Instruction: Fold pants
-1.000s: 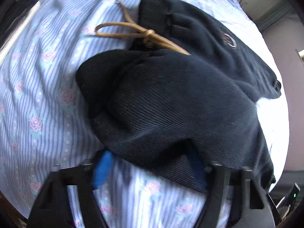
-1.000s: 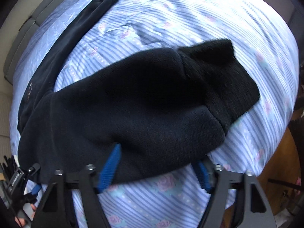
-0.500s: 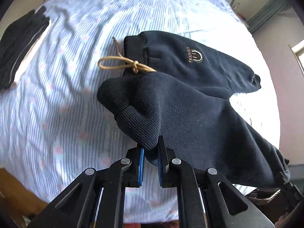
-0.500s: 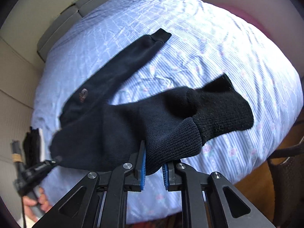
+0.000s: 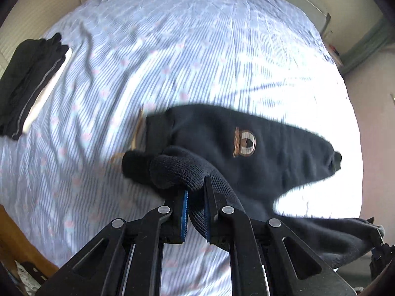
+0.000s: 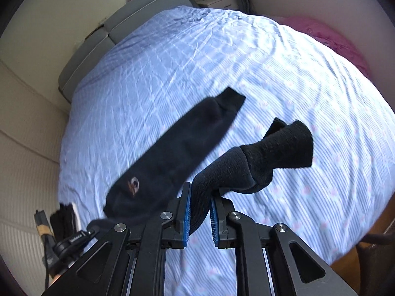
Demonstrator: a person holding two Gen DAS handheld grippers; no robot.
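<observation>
The dark navy pants [image 5: 284, 162] with a gold logo hang above the striped blue bed [image 5: 172, 49]. My left gripper [image 5: 196, 198] is shut on a ribbed waist corner, next to the tan drawstring [image 5: 138, 133]. My right gripper [image 6: 200, 208] is shut on the near leg just behind its ribbed cuff [image 6: 284, 148], which sticks out to the right. The other leg [image 6: 187, 148] trails down toward the bed, blurred by motion.
A folded dark garment [image 5: 27, 83] lies at the bed's left edge. A grey headboard [image 6: 123, 24] and white nightstand [image 6: 219, 0] stand at the far end. A pink cloth [image 6: 328, 37] lies at the far right. Wooden floor [image 6: 365, 249] shows below the bed edge.
Both grippers closed on the pants and lifted them well above the bed. The fabric now hangs between them and the bed looks farther away.
</observation>
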